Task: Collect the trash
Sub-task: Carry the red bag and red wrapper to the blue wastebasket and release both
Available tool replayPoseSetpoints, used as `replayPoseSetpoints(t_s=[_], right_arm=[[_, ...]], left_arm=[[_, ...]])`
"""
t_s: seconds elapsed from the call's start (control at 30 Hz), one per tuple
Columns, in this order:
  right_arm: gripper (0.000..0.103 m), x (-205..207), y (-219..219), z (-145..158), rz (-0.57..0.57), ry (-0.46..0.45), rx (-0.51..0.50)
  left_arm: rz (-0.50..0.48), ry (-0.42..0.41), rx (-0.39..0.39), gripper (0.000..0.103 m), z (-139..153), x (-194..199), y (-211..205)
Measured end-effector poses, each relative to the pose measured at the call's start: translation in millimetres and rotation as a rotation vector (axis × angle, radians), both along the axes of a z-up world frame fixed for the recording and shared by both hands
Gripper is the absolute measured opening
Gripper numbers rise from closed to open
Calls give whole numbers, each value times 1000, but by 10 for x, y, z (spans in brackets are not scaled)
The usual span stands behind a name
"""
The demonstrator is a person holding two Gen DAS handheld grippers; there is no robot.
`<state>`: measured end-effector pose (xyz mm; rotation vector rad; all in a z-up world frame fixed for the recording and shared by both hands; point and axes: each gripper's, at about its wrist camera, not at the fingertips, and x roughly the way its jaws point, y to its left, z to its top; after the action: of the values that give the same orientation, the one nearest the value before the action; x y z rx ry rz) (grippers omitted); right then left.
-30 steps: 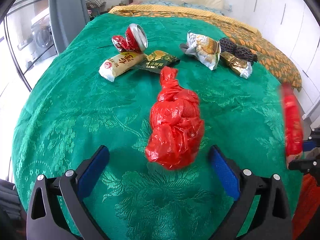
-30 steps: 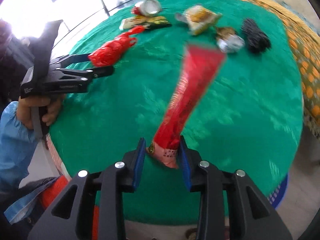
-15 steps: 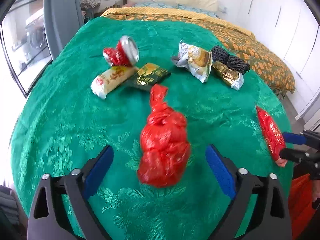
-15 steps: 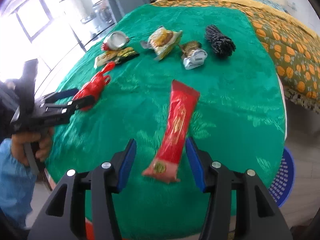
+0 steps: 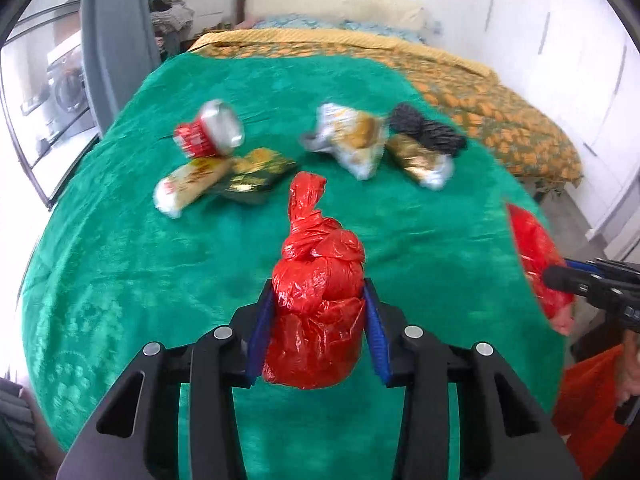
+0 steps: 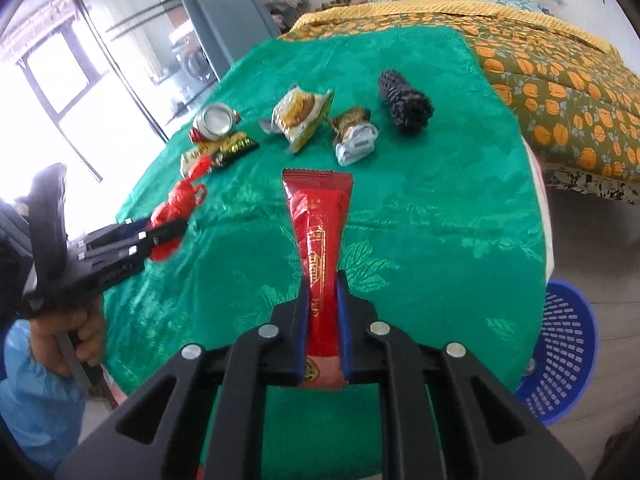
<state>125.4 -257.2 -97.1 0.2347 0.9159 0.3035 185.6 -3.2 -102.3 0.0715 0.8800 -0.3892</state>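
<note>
My left gripper [image 5: 318, 300] is shut on a knotted red plastic bag [image 5: 316, 280] and holds it over the green cloth [image 5: 120, 260]. My right gripper [image 6: 323, 288] is shut on a long red snack wrapper [image 6: 318, 232], also over the cloth. Each gripper shows in the other view: the left gripper with its bag [image 6: 168, 220] at the left, the right one with its wrapper [image 5: 536, 256] at the right. Farther back on the cloth lie a crushed red can [image 5: 212, 130], a pale snack packet [image 5: 188, 184], a dark green-gold packet [image 5: 256, 172], a crumpled yellow wrapper [image 5: 352, 140], a gold-silver wrapper [image 5: 420, 160] and a black bundle [image 5: 428, 130].
A blue plastic basket [image 6: 560, 352] stands on the floor at the right edge of the green-covered surface. A bed with an orange-patterned cover [image 6: 560, 80] lies behind. A glass door and grey curtain [image 5: 116, 40] are at the left.
Both grippers were open half a second ago; now the left has shut on the red bag and the right on the red wrapper. Both have lifted slightly.
</note>
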Motion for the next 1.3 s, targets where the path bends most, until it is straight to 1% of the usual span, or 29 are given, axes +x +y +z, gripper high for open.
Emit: replayPoseSetpoints(t_s=[0.1,0.2,0.33,0.43,0.57,0.67,0.73,0.83,0.93,1.1,1.17,1.2,1.23,1.27,1.3], right_arm=[[11,-19,-149,34,-19,-6,66],[12,-74,-384,97,-52,-23,103],[12,-198,-854,182,-119,-46,77],[12,-304,-1282,162,-189,-48,16],[12,-420,-1851,40,-290,-23,-13],[12,-463,-2176,-87,-345,-1,-24],[12,-461,-2406,-212,-381,21,-28],[12,-462,-2700,-454,-416,70,-15],[12,-494,-2887,-639,-430,99,-11],[12,-492,-3053,-797,-442,118,13],[15,-485,-3077,-821,-442,116,17],[21,-470,-3101,-851,-444,120,25],[32,-465,-3135,-884,-452,125,35],[34,-467,-3174,-915,-461,130,46],[35,-460,-3200,-928,-469,132,49]], left_arm=[[-42,9,-25,40,48,-110,-250],[-93,25,-49,40,80,-221,-564],[-171,37,-78,40,126,-370,-1075],[-238,61,-105,40,143,-464,-1516],[-330,89,-114,40,106,-575,-2179],[-372,110,-109,41,29,-642,-2564],[-395,130,-94,41,-72,-657,-2863],[-408,163,-75,41,-232,-629,-3172],[-413,189,-59,41,-394,-583,-3459],[-410,200,-45,42,-608,-504,-3764],[-414,199,-48,45,-666,-455,-3847],[-410,198,-47,47,-705,-419,-3901],[-406,208,-49,55,-753,-379,-3948],[-402,217,-55,64,-783,-347,-3984],[-398,221,-59,66,-804,-320,-3995]])
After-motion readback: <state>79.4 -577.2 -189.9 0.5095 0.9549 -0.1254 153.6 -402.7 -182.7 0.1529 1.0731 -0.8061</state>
